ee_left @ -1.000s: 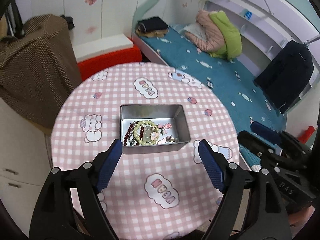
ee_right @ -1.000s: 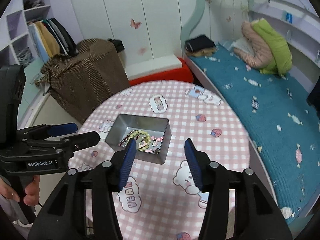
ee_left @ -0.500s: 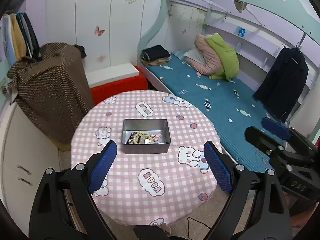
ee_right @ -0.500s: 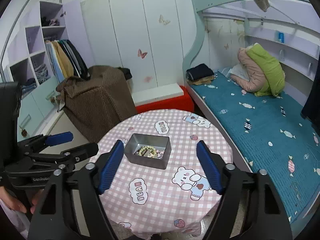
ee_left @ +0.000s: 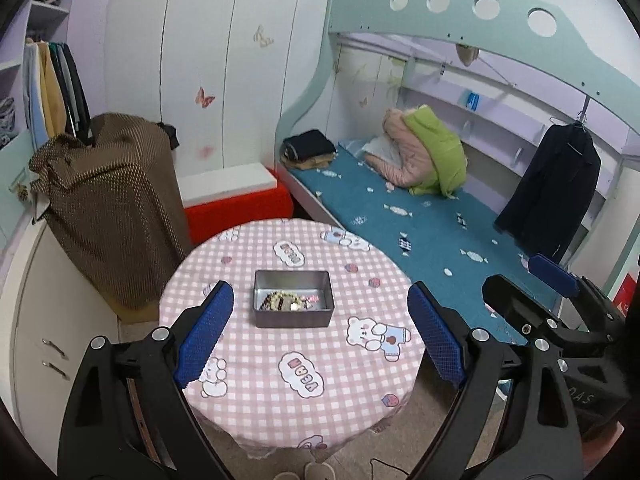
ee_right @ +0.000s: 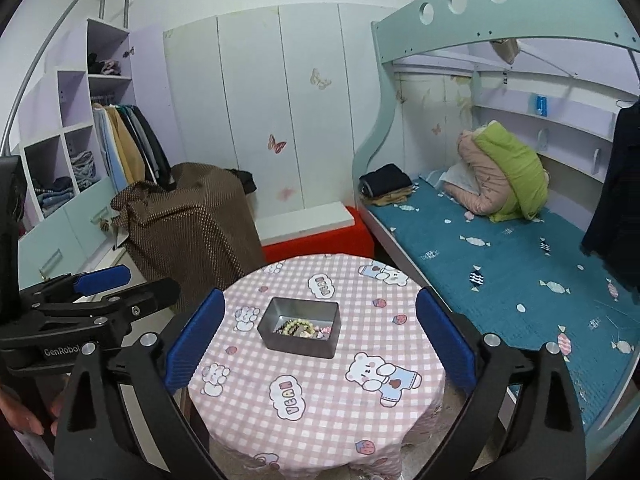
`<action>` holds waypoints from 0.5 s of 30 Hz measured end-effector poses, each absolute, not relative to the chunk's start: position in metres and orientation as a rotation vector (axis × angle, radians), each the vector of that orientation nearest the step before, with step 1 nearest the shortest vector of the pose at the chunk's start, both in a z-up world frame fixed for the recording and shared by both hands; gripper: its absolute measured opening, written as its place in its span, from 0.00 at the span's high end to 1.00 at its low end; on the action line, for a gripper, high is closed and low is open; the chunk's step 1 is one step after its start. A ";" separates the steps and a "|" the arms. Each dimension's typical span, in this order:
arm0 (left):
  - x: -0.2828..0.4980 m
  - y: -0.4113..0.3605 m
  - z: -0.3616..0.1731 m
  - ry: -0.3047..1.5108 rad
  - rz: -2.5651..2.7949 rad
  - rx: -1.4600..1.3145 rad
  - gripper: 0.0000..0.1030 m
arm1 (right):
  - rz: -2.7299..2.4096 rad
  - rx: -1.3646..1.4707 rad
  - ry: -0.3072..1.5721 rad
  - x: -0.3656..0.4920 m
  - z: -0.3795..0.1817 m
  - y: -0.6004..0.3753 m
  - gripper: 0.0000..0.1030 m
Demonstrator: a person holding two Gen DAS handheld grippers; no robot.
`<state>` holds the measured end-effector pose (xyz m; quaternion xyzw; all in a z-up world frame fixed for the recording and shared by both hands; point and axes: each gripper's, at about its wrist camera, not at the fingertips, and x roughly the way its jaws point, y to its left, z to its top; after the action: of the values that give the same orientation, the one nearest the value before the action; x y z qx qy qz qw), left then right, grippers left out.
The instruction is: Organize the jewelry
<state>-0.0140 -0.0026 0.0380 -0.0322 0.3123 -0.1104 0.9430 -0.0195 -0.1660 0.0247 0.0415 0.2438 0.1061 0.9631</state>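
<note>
On the round table (ee_left: 344, 400), the tin (ee_left: 293, 299) is sitting mid-cloth, beads (ee_left: 280, 302) lying inside, long axis running left-right. Left gripper (ee_left: 316, 336) and right gripper (ee_right: 316, 344) are hanging wide open, empty, the right's jaws having just been opening, both well back on the near side, neither clearly nearer.

I note both grippers now farther back and higher than a second ago: the metal tin (ee_left: 293, 298) looks small on the worktop (ee_left: 320, 392), whose whole round edge shows in both wrist views, where before it filled the frame. The right gripper (ee_right: 320, 340) has just been opening, fingers (ee_right: 445, 342) well apart now, nothing between them. The left gripper (ee_left: 320, 336) spread slightly wider early on, also empty. More wardrobe and bunk frame show.
</note>
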 end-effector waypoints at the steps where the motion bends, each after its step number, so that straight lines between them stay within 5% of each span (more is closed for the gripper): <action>1: -0.016 -0.001 0.039 0.629 -0.224 -0.062 0.13 | 0.208 0.083 0.486 -0.022 0.026 -0.165 0.09; 15: -0.031 0.017 0.039 0.603 -0.243 -0.082 0.13 | 0.193 0.050 0.428 -0.040 0.032 -0.149 0.09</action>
<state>-0.0306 0.0167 0.0392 -0.0405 0.2962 -0.1195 0.9468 -0.0397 -0.1494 0.0322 0.0247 0.2120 0.0955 0.9723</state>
